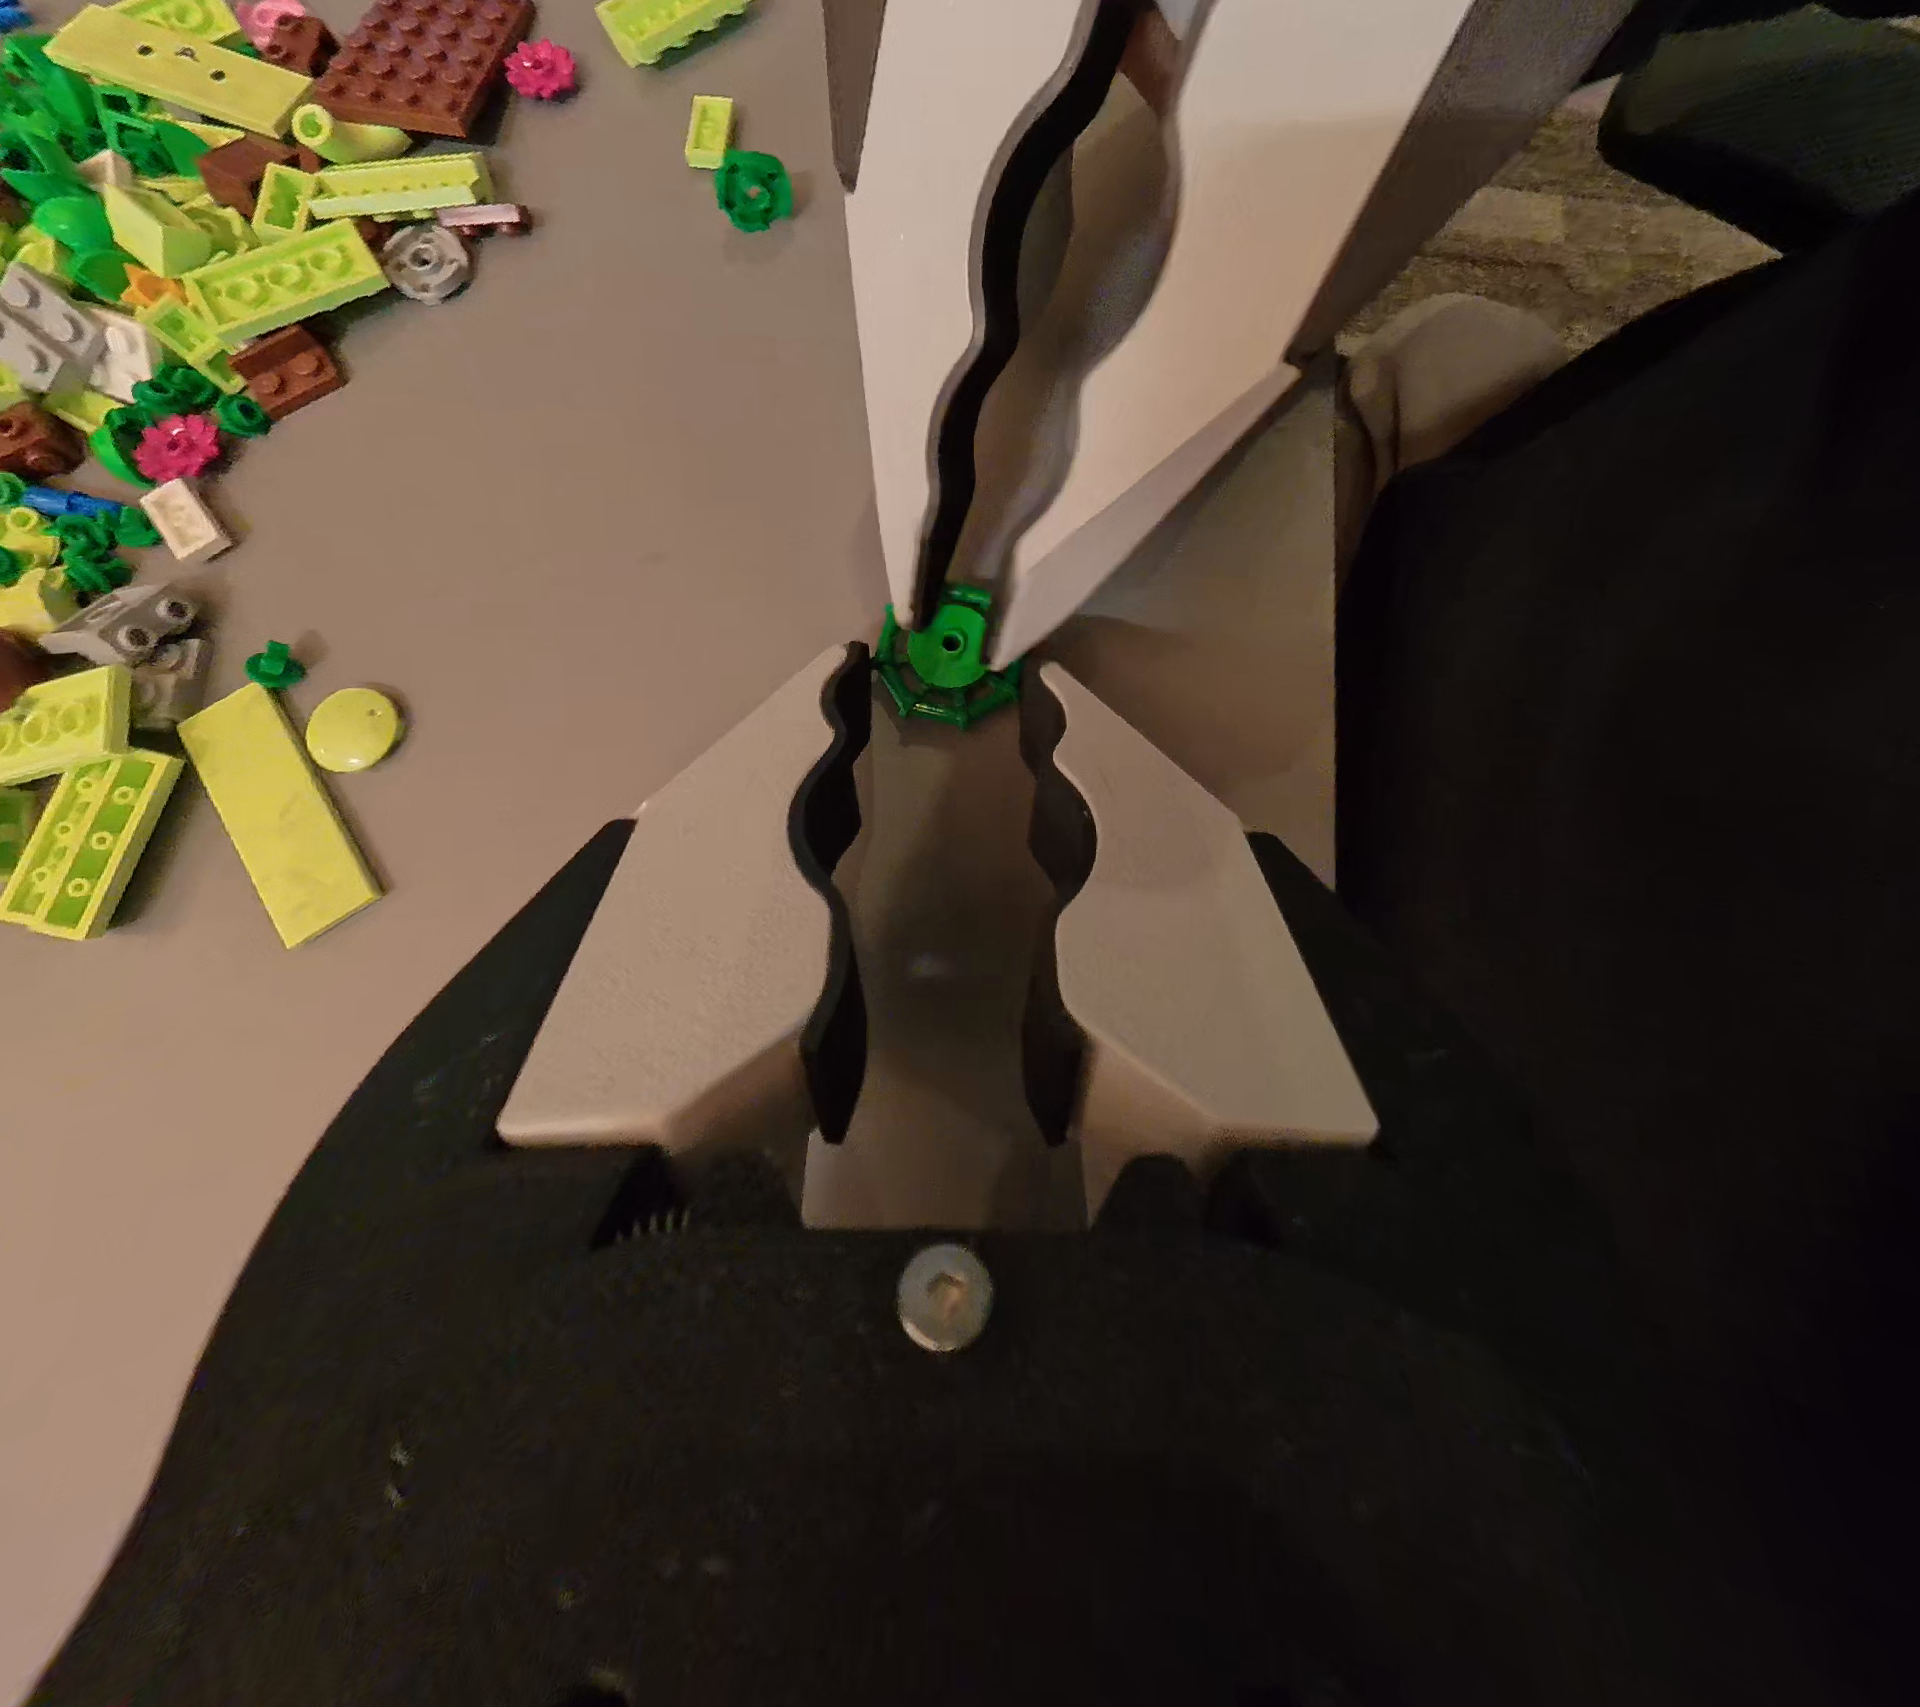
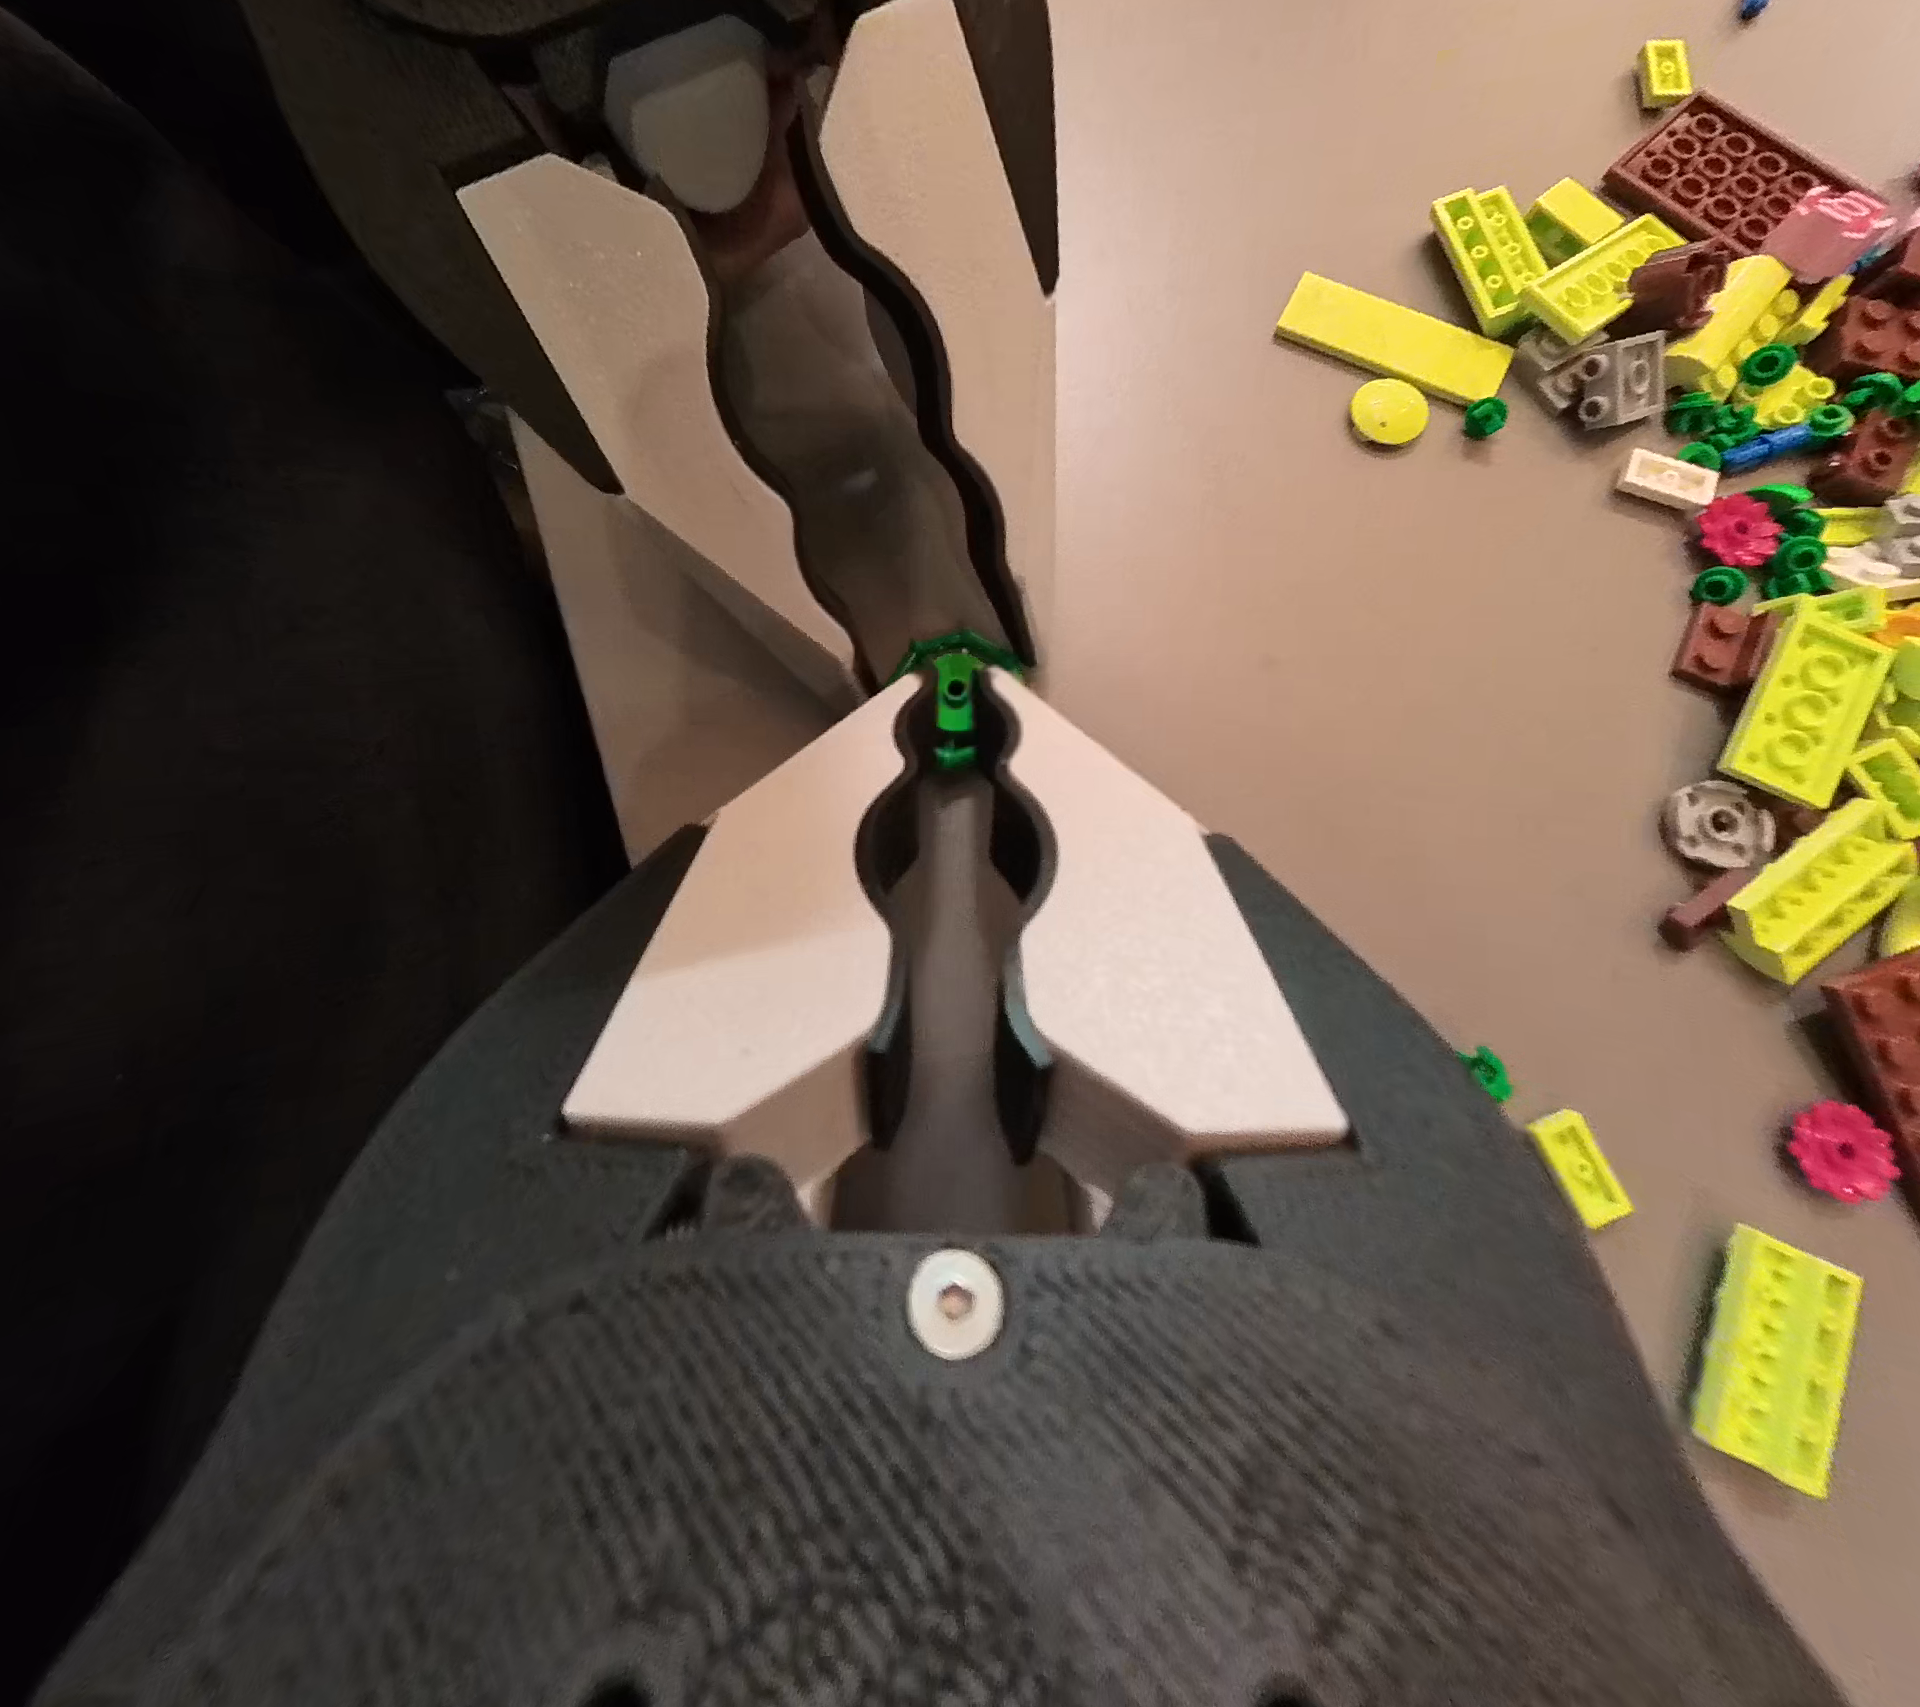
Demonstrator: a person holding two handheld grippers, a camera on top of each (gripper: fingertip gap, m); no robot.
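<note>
My left gripper (image 1: 945, 665) reaches in from the bottom of the left wrist view. Its tips sit on either side of a dark green web-like leaf piece (image 1: 948, 699) and grip it just above the grey table (image 1: 623, 462). My right gripper (image 1: 961, 629) comes from the top of that view, shut on a bright green round stud piece (image 1: 945, 647) that is pressed against the leaf piece. In the right wrist view my right gripper (image 2: 951, 686) pinches the bright green piece (image 2: 951, 722) at its tips. The left gripper (image 2: 951, 660) meets it tip to tip with the leaf piece (image 2: 961, 647).
A pile of loose bricks lies to the left: a brown plate (image 1: 426, 52), a lime tile (image 1: 275, 826), a lime brick (image 1: 675, 3), magenta flowers (image 1: 540, 70). In the right wrist view the pile is on the right, around a lime brick (image 2: 1777, 1377). Dark clothing (image 1: 1662, 826) fills the side past the table edge. Left and right tips are no more than a few centimetres apart. The left tips stand about 11 centimeters off the lime tile (image 1: 275, 826). Seen from the right wrist view (image 2: 1382, 325) as well.
</note>
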